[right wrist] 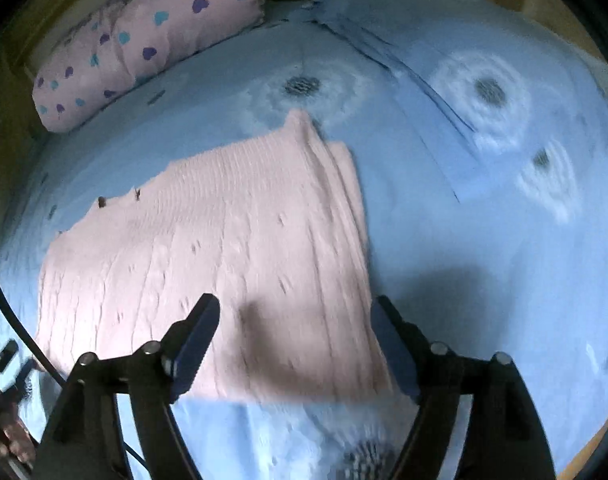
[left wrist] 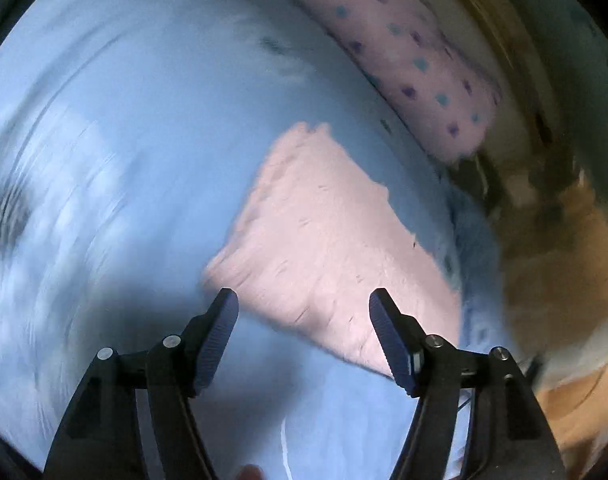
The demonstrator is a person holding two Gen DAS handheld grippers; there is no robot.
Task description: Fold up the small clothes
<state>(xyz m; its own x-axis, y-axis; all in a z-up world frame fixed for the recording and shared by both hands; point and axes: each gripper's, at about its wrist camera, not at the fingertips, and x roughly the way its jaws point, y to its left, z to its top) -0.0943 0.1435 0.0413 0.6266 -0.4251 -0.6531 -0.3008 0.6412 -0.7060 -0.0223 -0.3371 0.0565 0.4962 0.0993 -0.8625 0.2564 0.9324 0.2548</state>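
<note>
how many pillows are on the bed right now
1. The pink pillow with purple and teal hearts lies along the bed's far edge, beyond the folded pink knit garment on the blue bedsheet. Others may lie out of view.

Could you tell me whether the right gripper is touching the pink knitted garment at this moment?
Cannot tell. In the right wrist view the right gripper stands open over the pink knitted garment, nothing pinched between its fingers, but blur hides any gap below the tips.
</note>
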